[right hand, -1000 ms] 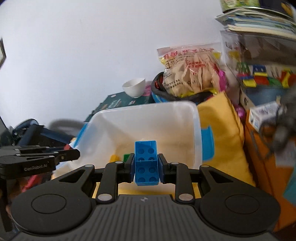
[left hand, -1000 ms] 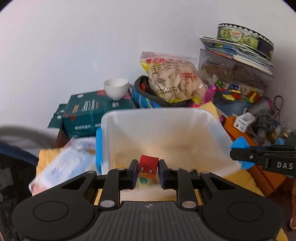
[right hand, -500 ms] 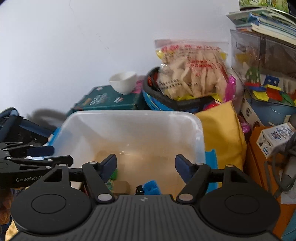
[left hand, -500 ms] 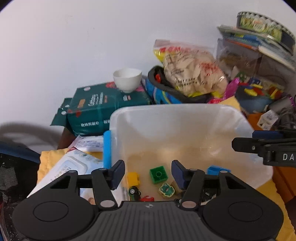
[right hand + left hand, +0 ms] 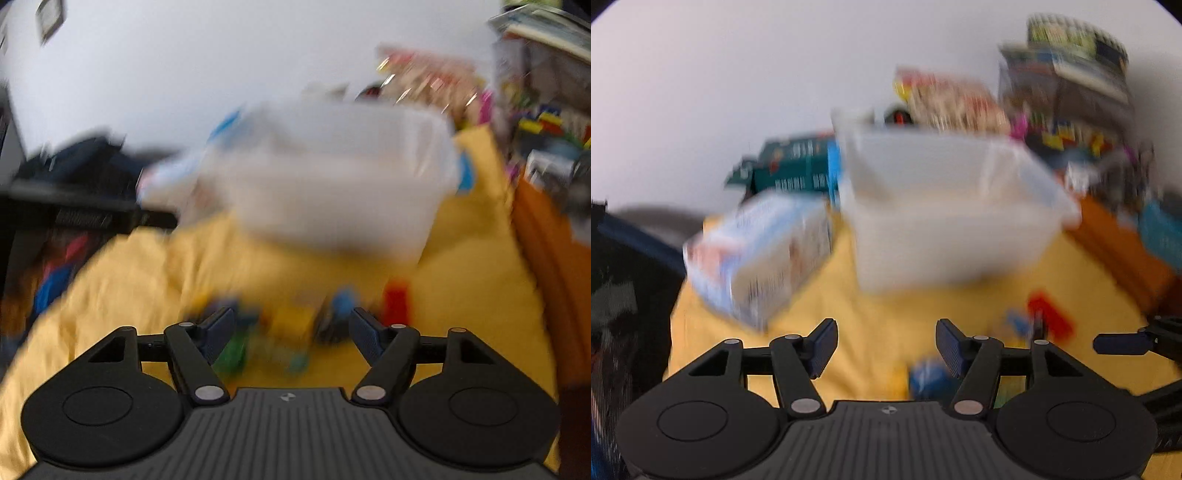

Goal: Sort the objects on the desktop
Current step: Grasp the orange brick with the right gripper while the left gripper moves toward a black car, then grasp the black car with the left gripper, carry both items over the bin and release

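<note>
Both views are blurred by motion. The clear plastic bin (image 5: 953, 221) stands on the yellow cloth (image 5: 871, 332) beyond both grippers. My left gripper (image 5: 886, 332) is open and still opening, with only cloth between its fingers. A blue toy (image 5: 927, 376) lies by its right finger and a red brick (image 5: 1049, 314) further right. My right gripper (image 5: 291, 325) is open with its jaws closing, low over a pile of loose toys: a yellow brick (image 5: 295, 319), a blue piece (image 5: 343, 299), a red brick (image 5: 397, 302) and a green piece (image 5: 231, 354). No pad presses on any of them.
A wipes pack (image 5: 757, 254) and a green box (image 5: 798, 170) sit left of the bin. A snack bag (image 5: 949, 99), stacked books and a toy case crowd the back right. An orange box (image 5: 1126, 251) borders the cloth on the right.
Both grippers let go of their bricks, the left a red one and the right a blue one, over the bin. They then drew back and down to the loose toys on the cloth.
</note>
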Demonstrator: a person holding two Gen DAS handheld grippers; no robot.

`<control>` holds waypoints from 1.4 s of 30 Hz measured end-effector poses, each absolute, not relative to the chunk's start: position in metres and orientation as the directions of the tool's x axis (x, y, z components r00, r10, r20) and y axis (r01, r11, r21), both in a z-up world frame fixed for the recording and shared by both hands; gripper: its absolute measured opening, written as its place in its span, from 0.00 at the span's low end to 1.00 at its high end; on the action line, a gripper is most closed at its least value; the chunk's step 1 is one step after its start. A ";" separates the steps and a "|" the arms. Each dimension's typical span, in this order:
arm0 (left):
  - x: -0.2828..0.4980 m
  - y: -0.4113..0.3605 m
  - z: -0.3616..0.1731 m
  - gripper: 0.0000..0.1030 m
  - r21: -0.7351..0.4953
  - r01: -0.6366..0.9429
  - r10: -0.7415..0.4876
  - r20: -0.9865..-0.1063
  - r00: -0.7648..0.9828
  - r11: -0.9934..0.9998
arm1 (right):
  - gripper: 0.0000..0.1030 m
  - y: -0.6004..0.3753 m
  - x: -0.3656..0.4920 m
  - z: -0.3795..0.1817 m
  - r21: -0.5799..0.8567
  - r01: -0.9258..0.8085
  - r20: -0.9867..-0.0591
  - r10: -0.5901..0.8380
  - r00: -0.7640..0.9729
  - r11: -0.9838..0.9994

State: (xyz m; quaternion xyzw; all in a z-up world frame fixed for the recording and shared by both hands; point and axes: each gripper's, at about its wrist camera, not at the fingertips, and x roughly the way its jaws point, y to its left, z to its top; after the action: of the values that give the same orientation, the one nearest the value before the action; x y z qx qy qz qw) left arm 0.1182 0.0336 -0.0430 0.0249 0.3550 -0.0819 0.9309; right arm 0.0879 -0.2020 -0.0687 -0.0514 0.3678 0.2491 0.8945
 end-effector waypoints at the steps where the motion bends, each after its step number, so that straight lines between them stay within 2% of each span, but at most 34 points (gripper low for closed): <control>1: 0.112 0.033 -0.053 0.61 -0.001 0.172 -0.126 -0.684 0.718 0.985 | 0.58 -0.196 0.082 -0.079 0.089 -0.501 -0.704 0.410 0.580 0.861; 2: 0.107 0.032 -0.060 0.61 0.004 0.177 -0.125 -0.696 0.708 0.984 | 0.54 -0.191 0.079 -0.086 0.094 -0.509 -0.717 0.413 0.561 0.855; 6: 0.097 0.025 -0.084 0.61 0.028 0.219 -0.130 -0.731 0.670 0.975 | 0.48 -0.176 0.077 -0.101 0.074 -0.533 -0.739 0.405 0.539 0.843; 8: 0.096 0.018 -0.093 0.61 0.036 0.235 -0.131 -0.746 0.653 0.971 | 0.38 -0.175 0.080 -0.108 0.090 -0.536 -0.753 0.410 0.515 0.839; 12: 0.096 0.005 -0.103 0.61 0.065 0.257 -0.123 -0.749 0.651 0.964 | 0.37 -0.171 0.083 -0.114 0.080 -0.538 -0.757 0.402 0.514 0.839; 14: 0.097 -0.001 -0.104 0.61 0.064 0.254 -0.123 -0.744 0.657 0.965 | 0.26 -0.173 0.082 -0.111 0.072 -0.540 -0.755 0.400 0.520 0.839; 20: 0.108 -0.017 -0.116 0.61 0.086 0.284 -0.120 -0.763 0.635 0.955 | 0.26 -0.201 0.074 -0.111 0.065 -0.492 -0.757 0.364 0.543 0.868; 30: 0.114 -0.030 -0.122 0.61 0.183 0.402 -0.151 -0.727 0.669 0.897 | 0.26 -0.221 0.064 -0.113 0.103 -0.432 -0.761 0.351 0.546 0.896; 33: 0.114 -0.028 -0.120 0.52 0.152 0.441 -0.194 -0.739 0.645 0.885 | 0.26 -0.220 0.062 -0.113 0.110 -0.430 -0.759 0.355 0.546 0.896; 34: 0.112 -0.026 -0.119 0.45 0.137 0.445 -0.206 -0.741 0.639 0.885 | 0.26 -0.219 0.062 -0.113 0.112 -0.428 -0.758 0.356 0.546 0.897; 39: 0.103 -0.020 -0.116 0.43 0.087 0.428 -0.223 -0.751 0.622 0.900 | 0.26 -0.222 0.063 -0.111 0.127 -0.415 -0.754 0.359 0.550 0.901; 41: 0.099 -0.017 -0.116 0.32 0.060 0.415 -0.228 -0.759 0.610 0.908 | 0.26 -0.224 0.062 -0.109 0.128 -0.407 -0.746 0.358 0.561 0.905; 42: 0.097 -0.016 -0.115 0.31 0.048 0.404 -0.227 -0.763 0.605 0.914 | 0.26 -0.225 0.062 -0.107 0.129 -0.402 -0.742 0.357 0.567 0.906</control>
State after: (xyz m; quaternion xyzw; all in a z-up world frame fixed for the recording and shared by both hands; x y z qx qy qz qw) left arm 0.0975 -0.0159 -0.1148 0.1083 0.4077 -0.1773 0.8892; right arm 0.0625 -0.2252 -0.1073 -0.0272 0.4126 0.2145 0.8849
